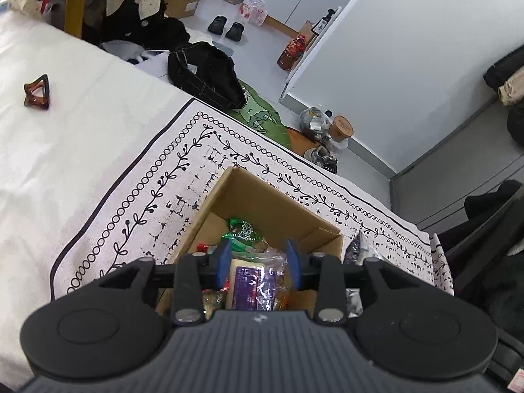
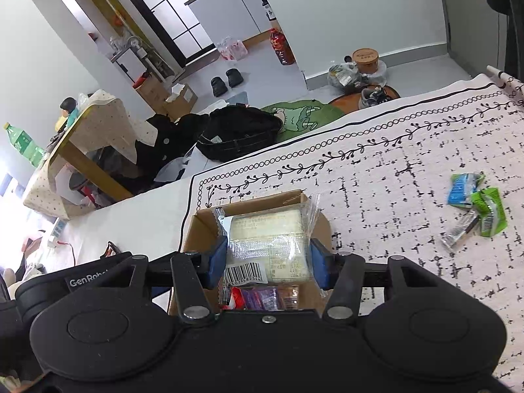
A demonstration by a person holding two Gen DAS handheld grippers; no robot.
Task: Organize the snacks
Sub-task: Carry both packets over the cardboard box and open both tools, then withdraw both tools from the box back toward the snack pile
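Above one cardboard box (image 2: 294, 201), one wrapped cake (image 2: 267, 245) in right claw (image 2: 268, 262).

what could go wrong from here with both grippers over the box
1. Both the left gripper and the right gripper hang over the small cardboard box; they may collide.
2. The clear pale snack pack in the right gripper is wide; it might catch the box rim.
3. Loose snacks lie on the cloth, easily missed.

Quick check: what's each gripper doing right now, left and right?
Left gripper: jaws around a purple-labelled snack pack over the cardboard box.
Right gripper: shut on a clear-wrapped snack pack.
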